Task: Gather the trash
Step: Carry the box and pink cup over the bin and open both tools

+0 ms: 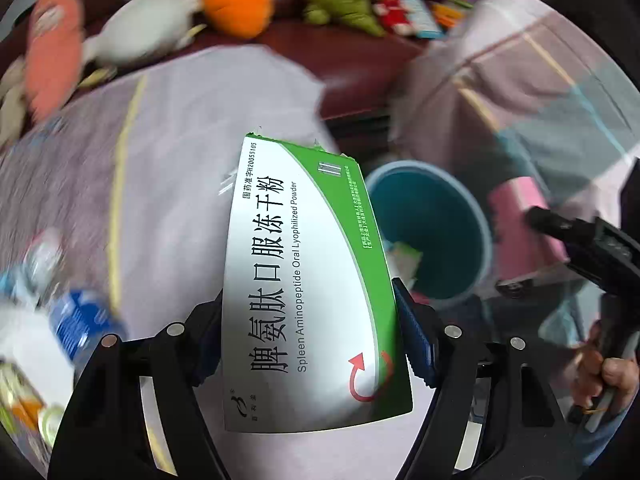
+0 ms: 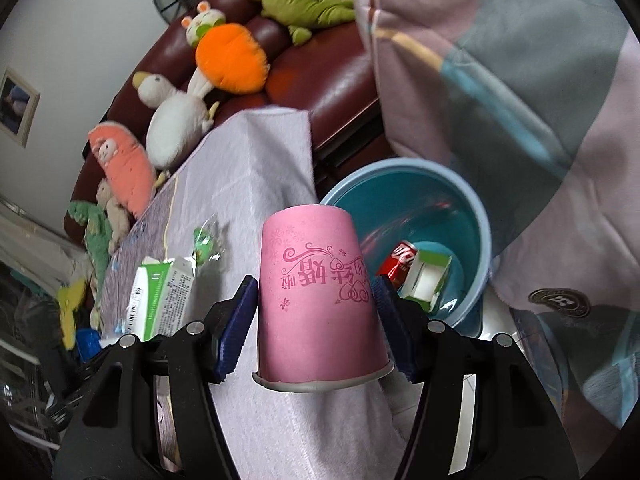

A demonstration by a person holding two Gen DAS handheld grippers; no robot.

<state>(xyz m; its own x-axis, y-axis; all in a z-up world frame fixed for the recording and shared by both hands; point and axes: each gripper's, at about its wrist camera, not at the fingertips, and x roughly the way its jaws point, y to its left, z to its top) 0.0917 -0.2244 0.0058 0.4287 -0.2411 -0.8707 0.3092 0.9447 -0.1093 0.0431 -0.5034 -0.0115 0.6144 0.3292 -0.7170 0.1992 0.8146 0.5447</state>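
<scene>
My left gripper [image 1: 310,334] is shut on a white and green medicine box [image 1: 308,280], held above the cloth-covered table, left of the blue bin [image 1: 432,232]. My right gripper [image 2: 316,320] is shut on an upside-down pink paper cup [image 2: 316,300], just left of the blue bin [image 2: 472,240]. The bin holds a red can [image 2: 400,258] and a green and white carton [image 2: 426,280]. The pink cup [image 1: 520,228] and right gripper [image 1: 538,216] also show at the right of the left wrist view.
On the lilac tablecloth [image 2: 256,168] lie another green and white box [image 2: 160,292] and a clear wrapper [image 2: 206,240]. A plastic bottle [image 1: 76,316] lies at the table's left. Plush toys [image 2: 176,128] sit on a dark red sofa [image 2: 320,76]. A patterned quilt [image 2: 520,80] hangs at the right.
</scene>
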